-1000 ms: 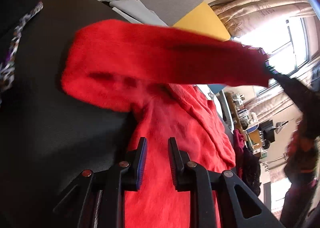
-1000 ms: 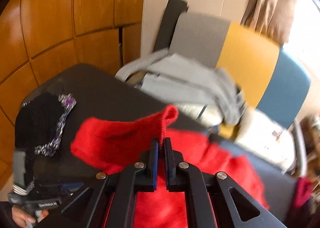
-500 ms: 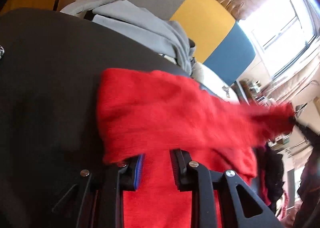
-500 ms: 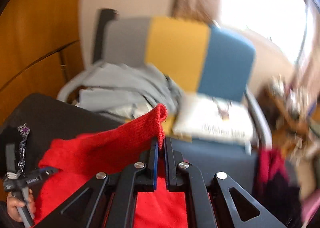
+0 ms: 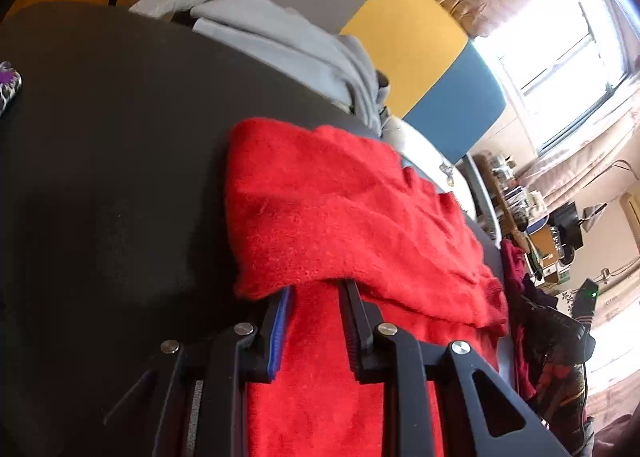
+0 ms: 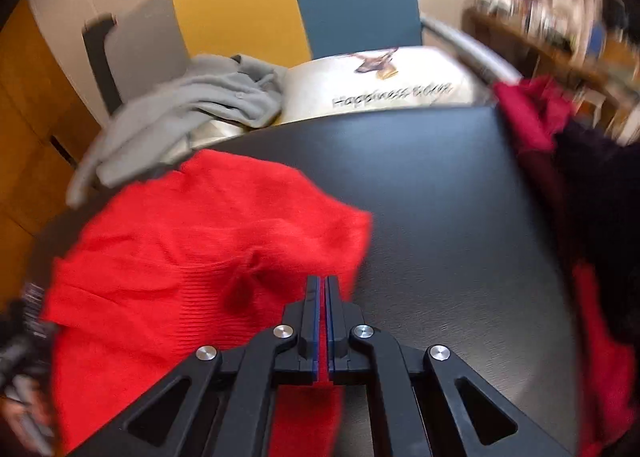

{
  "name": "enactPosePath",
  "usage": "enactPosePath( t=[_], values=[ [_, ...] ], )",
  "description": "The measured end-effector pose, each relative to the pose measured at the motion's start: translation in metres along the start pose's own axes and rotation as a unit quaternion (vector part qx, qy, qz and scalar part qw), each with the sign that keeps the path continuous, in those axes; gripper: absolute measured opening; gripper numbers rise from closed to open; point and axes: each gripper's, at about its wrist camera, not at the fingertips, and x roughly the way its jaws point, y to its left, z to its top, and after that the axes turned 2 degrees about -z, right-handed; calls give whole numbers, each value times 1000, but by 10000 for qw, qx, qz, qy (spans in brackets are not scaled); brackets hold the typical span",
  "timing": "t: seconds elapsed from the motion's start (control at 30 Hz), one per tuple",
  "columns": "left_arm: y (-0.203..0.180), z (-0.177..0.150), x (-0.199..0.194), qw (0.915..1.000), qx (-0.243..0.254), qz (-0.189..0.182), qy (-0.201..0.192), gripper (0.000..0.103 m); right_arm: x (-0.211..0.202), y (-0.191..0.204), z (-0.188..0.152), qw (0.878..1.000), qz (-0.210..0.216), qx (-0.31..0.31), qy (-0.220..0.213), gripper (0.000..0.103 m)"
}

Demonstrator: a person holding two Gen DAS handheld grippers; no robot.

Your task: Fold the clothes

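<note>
A red knitted sweater (image 5: pixel 340 217) lies on the black table (image 5: pixel 100 137). One sleeve is folded across its body. My left gripper (image 5: pixel 314 293) is open, low over the sweater, and the folded sleeve's edge drapes over its fingertips. In the right wrist view the sweater (image 6: pixel 192 249) fills the lower left. My right gripper (image 6: pixel 322 285) has its jaws together at the sweater's right edge. A thin strip of red shows between and below the fingers, so it seems shut on the cloth.
A grey garment (image 6: pixel 192 105) and a white printed cushion (image 6: pixel 380 85) lie on a grey, yellow and blue chair (image 6: pixel 280 9) behind the table. Dark red and black clothes (image 6: pixel 560 129) are heaped at the table's right edge. A patterned item (image 5: pixel 8 89) lies far left.
My right gripper carried the raised sleeve to the right and down, and it now lies flat across the sweater. The left gripper stayed open over the sweater's body.
</note>
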Motion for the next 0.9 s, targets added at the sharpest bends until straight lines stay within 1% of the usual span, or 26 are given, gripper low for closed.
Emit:
enactPosePath(
  t=[0.03, 0.07, 0.1, 0.13, 0.17, 0.2, 0.27, 0.3, 0.33, 0.4, 0.43, 0.47, 0.5, 0.53, 0.6, 0.67, 0.77, 0.83, 0.87, 0.9],
  values=[
    [-3, 0, 0, 10000, 69, 10, 13, 24, 1, -2, 0, 9998, 164, 127, 34, 4],
    [-6, 0, 2, 9999, 120, 31, 35, 24, 3, -3, -1, 9994, 294, 170, 56, 7],
    [-8, 1, 3, 9998, 170, 52, 56, 24, 5, -2, -1, 9987, 469, 195, 79, 7],
    [-10, 1, 5, 9997, 221, 79, 73, 24, 8, 0, -2, 9979, 595, 242, 85, 14],
    [-11, 0, 4, 9996, 266, 116, 74, 24, 11, 2, -2, 9971, 693, 299, 79, 17],
    [-11, -1, 4, 9995, 286, 134, 80, 24, 15, 3, -3, 9962, 790, 355, 74, 18],
    [-13, -3, 5, 9992, 351, 153, 110, 24, 24, 12, -3, 9953, 884, 388, 125, 18],
    [-14, -3, 5, 9990, 389, 159, 131, 24, 31, 16, -3, 9953, 862, 399, 195, 20],
    [-14, -4, 6, 9989, 419, 171, 152, 24, 38, 19, -2, 9953, 840, 410, 266, 28],
    [-15, -6, 8, 9984, 483, 193, 214, 24, 53, 26, -2, 9961, 702, 318, 437, 30],
    [-15, -8, 10, 9982, 515, 200, 252, 24, 61, 31, -2, 9962, 600, 236, 586, 30],
    [-15, -9, 12, 9979, 541, 197, 292, 24, 66, 36, -3, 9966, 488, 119, 660, 26],
    [-15, -11, 13, 9976, 570, 198, 331, 25, 67, 42, -3, 9970, 402, -49, 658, 12],
    [-15, -13, 14, 9973, 605, 211, 360, 25, 66, 50, -3, 9971, 286, -270, 647, 12],
    [-14, -17, 18, 9967, 649, 249, 431, 25, 54, 64, -1, 9963, 59, -702, 482, 11],
    [-12, -20, 20, 9964, 644, 281, 484, 25, 29, 73, 7, 9954, -44, -950, 123, 11],
    [-11, -23, 18, 9962, 667, 283, 480, 25, -10, 67, 21, 9942, -292, -932, -448, 10],
    [-11, -25, 16, 9959, 697, 299, 492, 25, -15, 51, 23, 9933, -652, -809, -497, 10],
    [-11, -26, 15, 9958, 713, 295, 496, 25, -12, 40, 21, 9942, -739, -669, -394, 11],
    [-11, -26, 14, 9958, 713, 290, 495, 25, -5, 29, 18, 9963, -687, -476, -216, 11]
  ],
)
